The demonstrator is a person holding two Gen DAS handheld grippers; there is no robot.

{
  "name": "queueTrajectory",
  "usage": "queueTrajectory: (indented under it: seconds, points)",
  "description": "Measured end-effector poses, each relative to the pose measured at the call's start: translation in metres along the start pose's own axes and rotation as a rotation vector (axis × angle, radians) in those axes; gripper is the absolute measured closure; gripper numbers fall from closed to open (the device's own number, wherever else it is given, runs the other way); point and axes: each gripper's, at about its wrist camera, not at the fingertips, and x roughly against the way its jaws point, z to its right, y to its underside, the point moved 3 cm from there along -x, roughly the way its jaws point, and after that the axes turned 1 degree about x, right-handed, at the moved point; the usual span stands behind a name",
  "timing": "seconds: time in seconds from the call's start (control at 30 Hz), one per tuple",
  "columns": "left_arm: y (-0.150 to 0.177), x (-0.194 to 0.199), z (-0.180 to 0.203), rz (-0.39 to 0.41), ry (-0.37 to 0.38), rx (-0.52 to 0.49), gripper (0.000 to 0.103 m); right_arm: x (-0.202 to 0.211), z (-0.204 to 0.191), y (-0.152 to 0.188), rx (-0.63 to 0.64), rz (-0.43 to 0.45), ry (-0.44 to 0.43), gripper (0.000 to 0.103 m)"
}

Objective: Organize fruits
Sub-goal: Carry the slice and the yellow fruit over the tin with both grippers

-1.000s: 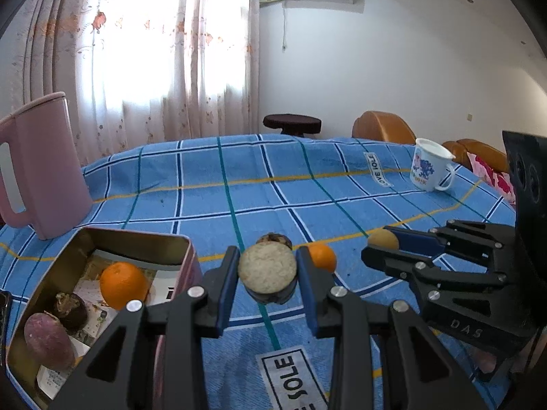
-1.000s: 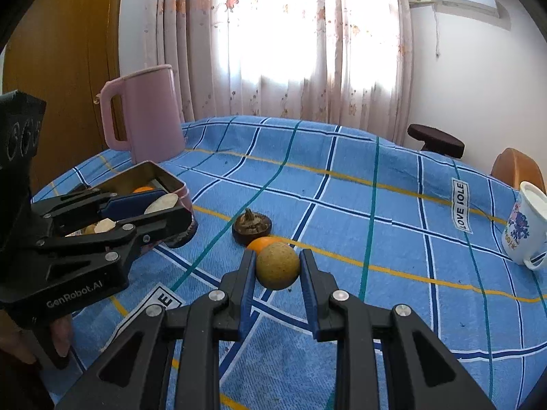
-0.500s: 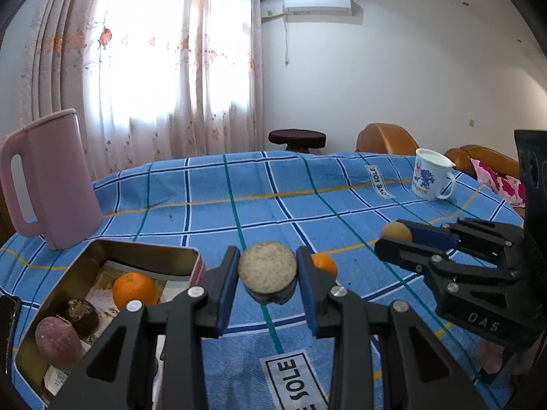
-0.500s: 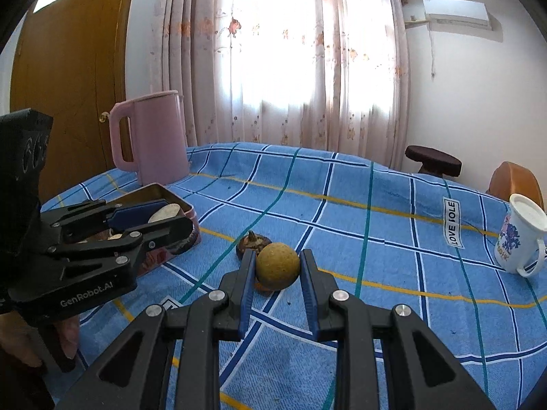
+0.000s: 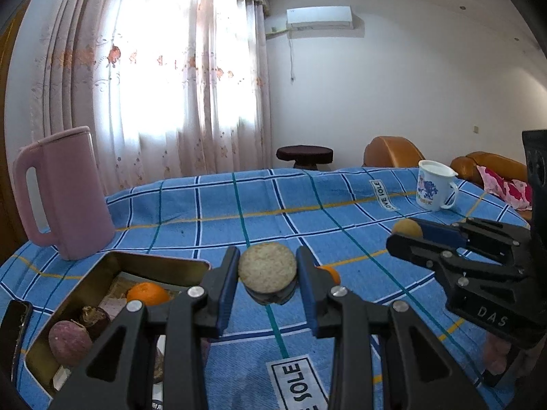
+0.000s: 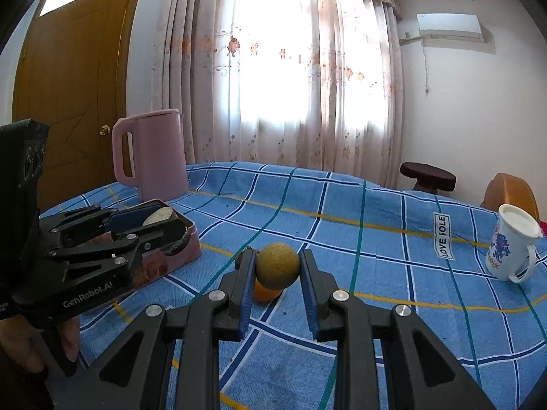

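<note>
Left gripper (image 5: 267, 273) clamped on a cut half fruit (image 5: 267, 268), lifted above the cloth, open tin (image 5: 112, 266) just to its left. Right gripper (image 6: 277, 271) clamped on a round yellow fruit (image 6: 278, 266), orange (image 6: 263, 292) just beneath.

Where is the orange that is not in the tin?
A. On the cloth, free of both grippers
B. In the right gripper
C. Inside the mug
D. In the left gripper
A. The loose orange lies on the cloth, while the right gripper holds a brown round fruit and the left gripper holds a pale flat-faced fruit.
</note>
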Motion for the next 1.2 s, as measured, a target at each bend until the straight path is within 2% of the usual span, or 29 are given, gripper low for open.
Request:
queueTrajectory:
  seconds: [0.13,0.43,0.93,1.2]
  points:
    - [0.000,0.004,-0.003,0.016,-0.004,0.016,0.068,0.003,-0.002,0.000,0.006,0.014,0.006,0.076]
    - [0.006,0.009,-0.022,-0.020,0.000,0.064,0.068,-0.009,-0.022,-0.004,0.029,-0.025,-0.038,0.076]
    - [0.008,0.034,-0.112,-0.061,-0.135,0.186,0.068,-0.028,-0.098,-0.027,0.111,-0.041,-0.192,0.076]
    - [0.018,0.038,-0.132,-0.104,-0.171,0.204,0.068,-0.042,-0.145,-0.026,0.160,-0.067,-0.277,0.076]
